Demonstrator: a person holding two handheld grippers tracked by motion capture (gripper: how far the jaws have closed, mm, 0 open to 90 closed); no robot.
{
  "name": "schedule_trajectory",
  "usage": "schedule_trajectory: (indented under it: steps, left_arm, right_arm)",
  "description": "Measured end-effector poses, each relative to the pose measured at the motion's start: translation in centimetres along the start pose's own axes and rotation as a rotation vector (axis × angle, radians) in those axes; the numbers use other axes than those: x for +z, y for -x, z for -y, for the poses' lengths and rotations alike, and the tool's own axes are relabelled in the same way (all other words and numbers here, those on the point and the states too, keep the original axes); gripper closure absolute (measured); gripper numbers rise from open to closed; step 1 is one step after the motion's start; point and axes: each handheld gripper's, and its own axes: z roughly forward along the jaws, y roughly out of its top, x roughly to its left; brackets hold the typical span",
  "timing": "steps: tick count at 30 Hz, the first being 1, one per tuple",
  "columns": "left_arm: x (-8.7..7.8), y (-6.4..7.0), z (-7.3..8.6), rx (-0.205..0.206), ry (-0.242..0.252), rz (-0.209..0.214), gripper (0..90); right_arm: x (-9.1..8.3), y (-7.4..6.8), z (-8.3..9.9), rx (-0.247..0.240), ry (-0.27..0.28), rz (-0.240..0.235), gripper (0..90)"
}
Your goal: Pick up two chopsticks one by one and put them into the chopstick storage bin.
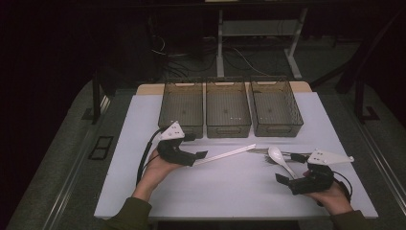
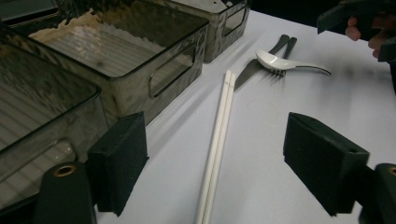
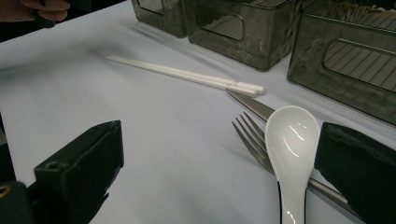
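- High view: left gripper [image 1: 203,154] sits at the near end of the white chopsticks [image 1: 225,155], which lie on the white bench [image 1: 143,191] in front of three smoky plastic bins [image 1: 228,108]. Right gripper [image 1: 283,178] is low by the white ceramic spoon [image 1: 280,159], which lies over a fork and knife.
- Left gripper view: fingers [image 2: 119,161] spread wide, nothing held; chopsticks [image 2: 217,140] run straight up between them, side by side and touching. Spoon [image 2: 285,63], fork and knife farther off, near the other hand.
- Right gripper view: fingers [image 3: 81,165] wide, empty; spoon [image 3: 289,149] bowl up beside the right finger, resting across the fork [image 3: 252,135]; knife [image 3: 247,105] tip meets the chopstick ends.
- Handling guess: chopsticks light, stiff, slick, prone to roll or split apart, so pinch both together near mid-length. Spoon glazed, slippery, chippable; take the handle, not the bowl.
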Motion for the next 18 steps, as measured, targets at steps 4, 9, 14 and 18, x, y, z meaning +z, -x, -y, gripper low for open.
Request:
schedule_trajectory:
  steps: [4, 9, 14, 18]
  left_arm:
    - [0.8, -0.2, -0.5, 0.004, 0.003, 0.014, 32.0]
    - [2.0, -0.5, -1.0, 0.004, -0.021, 0.036, 41.2]
    - [3.3, -0.7, -1.4, 0.011, -0.038, 0.055, 50.9]
    - [4.4, -0.9, -1.7, 0.003, -0.058, 0.067, 56.4]
  right_arm:
    - [0.0, 0.0, 0.0, 0.001, 0.000, 0.000, 1.3]
    - [0.0, 0.0, 0.0, 0.003, -0.001, 0.001, 1.3]
    - [0.0, 0.1, 0.0, 0.007, -0.004, 0.003, 1.3]
    - [0.0, 0.1, 0.0, 0.010, -0.004, 0.006, 1.3]
